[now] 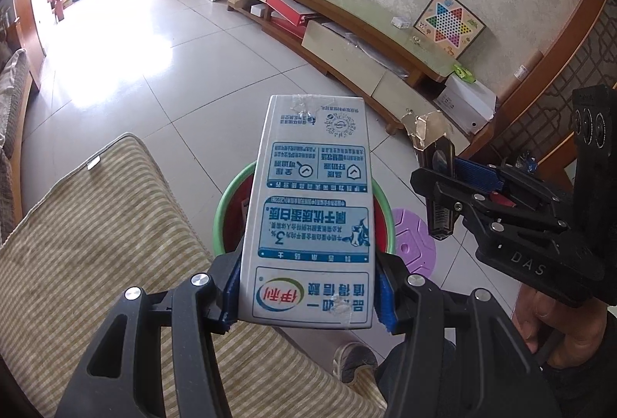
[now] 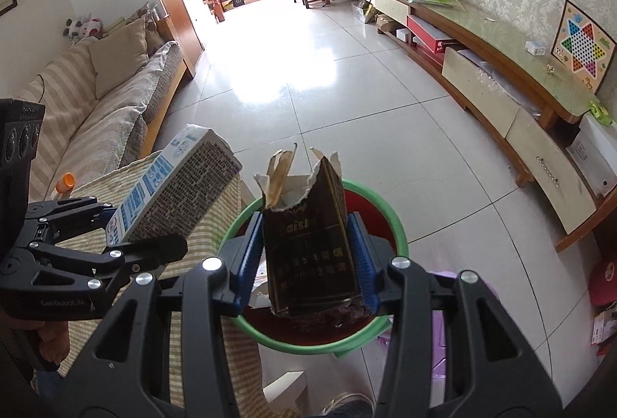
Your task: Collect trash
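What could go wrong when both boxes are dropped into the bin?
1. The milk carton in the left hand-held gripper is long and may catch the bin's green rim.
2. The torn dark box in the right hand-held gripper hangs near the rim, and scraps may fall outside.

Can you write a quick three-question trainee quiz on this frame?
1. True or false: the left gripper is clamped on a white and blue carton.
2. What does the right gripper hold? A) an orange cap B) a torn dark packet C) nothing
3. What colour is the rim of the bin beneath both grippers?

Key
1. True; both blue pads press the carton's sides.
2. B; the packet's top is ripped open.
3. Green, with a red inside.
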